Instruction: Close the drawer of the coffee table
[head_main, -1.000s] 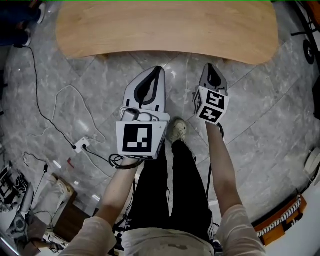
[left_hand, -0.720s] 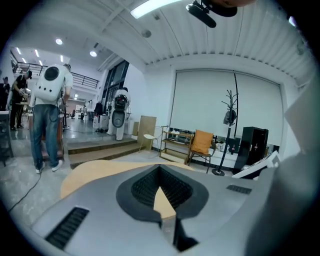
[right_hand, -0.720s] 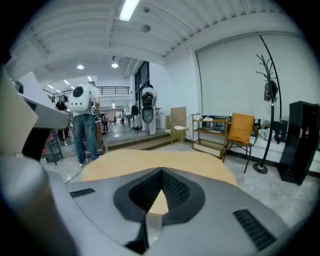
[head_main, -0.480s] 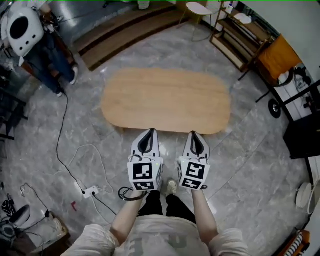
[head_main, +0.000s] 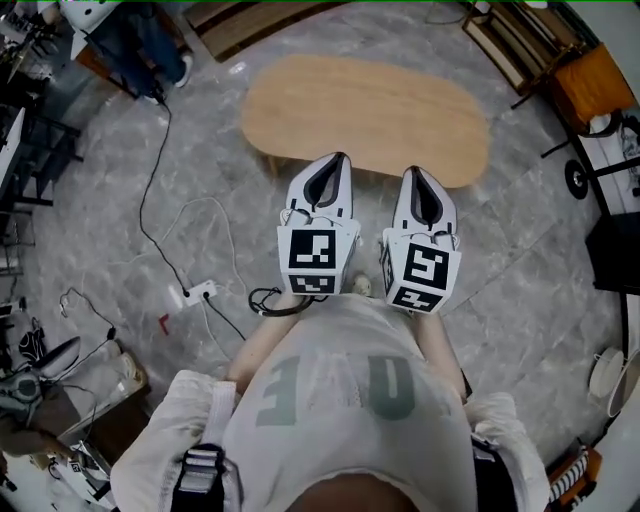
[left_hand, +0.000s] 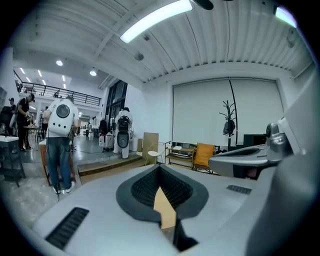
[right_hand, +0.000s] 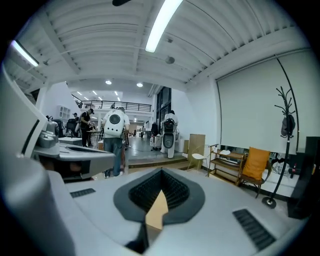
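Coffee table (head_main: 365, 115) sits on the floor (head_main: 540, 260) just past the two grippers, left gripper (head_main: 335, 162) beside right gripper (head_main: 419, 176), power strip (head_main: 195, 293) near left, a person (head_main: 150, 40) standing far left.

coffee table (head_main: 365, 112) | we see a long, light brown wood top with round ends | it stands flat on the gray floor (head_main: 520, 270) | drawer: we cannot make it out from above
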